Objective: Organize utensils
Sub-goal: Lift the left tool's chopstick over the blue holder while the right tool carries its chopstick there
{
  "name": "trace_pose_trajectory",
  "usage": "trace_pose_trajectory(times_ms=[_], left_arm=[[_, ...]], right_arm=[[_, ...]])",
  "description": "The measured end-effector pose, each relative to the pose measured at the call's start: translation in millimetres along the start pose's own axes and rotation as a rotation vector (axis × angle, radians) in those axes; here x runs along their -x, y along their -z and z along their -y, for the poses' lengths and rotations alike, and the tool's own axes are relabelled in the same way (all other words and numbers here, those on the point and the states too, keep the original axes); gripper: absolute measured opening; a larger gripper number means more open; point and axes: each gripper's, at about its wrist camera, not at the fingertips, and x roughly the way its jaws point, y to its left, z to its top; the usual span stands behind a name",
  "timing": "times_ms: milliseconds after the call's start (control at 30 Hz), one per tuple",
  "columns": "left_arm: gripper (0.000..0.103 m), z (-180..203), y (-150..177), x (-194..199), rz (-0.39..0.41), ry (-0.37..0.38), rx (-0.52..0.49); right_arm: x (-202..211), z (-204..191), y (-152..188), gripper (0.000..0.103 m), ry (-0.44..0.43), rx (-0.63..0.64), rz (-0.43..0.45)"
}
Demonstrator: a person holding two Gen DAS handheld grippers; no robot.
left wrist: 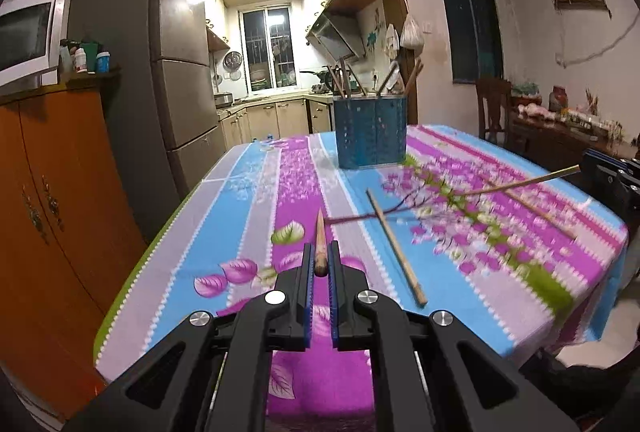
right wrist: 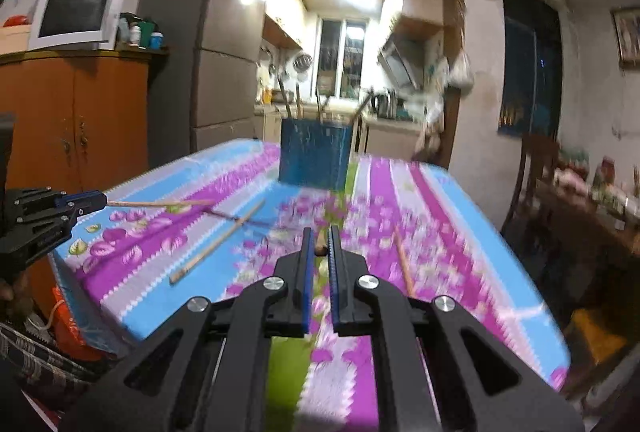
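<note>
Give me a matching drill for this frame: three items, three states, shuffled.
Items:
1. left gripper
2. loose chopstick
3. blue holder

States:
A. upright at the table's far end, utensils inside
B. shut on a chopstick pointing forward
C. lying flat on the tablecloth

Pairs: 1-B, 2-C, 3-A

Grippers: we count two, the left gripper (left wrist: 321, 264) and the right gripper (right wrist: 319, 250).
Chopsticks held: two, chopstick (left wrist: 320, 246) and chopstick (left wrist: 524, 183).
Chopsticks on tablecloth (left wrist: 240, 192): two, chopstick (left wrist: 396, 246) and chopstick (right wrist: 403, 260).
Blue holder (left wrist: 370, 132): one.
</note>
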Motion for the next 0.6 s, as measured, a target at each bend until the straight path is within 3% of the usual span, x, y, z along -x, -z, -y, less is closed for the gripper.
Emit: trace_pose_trajectory(times_ms=[300,433,600], left_arm=[[0.008,-18,-60,29,0.083,0.066,0.064],[0.008,-20,-81,32,0.096,0.091,0.064],[0.008,-29,-105,16,0.048,0.146,0.094]], right_arm=[[4,13,-55,0.005,-0.058,0.04,0.098],[-4,22,-76,0.005,-0.11,0.008,0.078],[-26,37,-101,0.005,-0.199,-0.063,-0.011]])
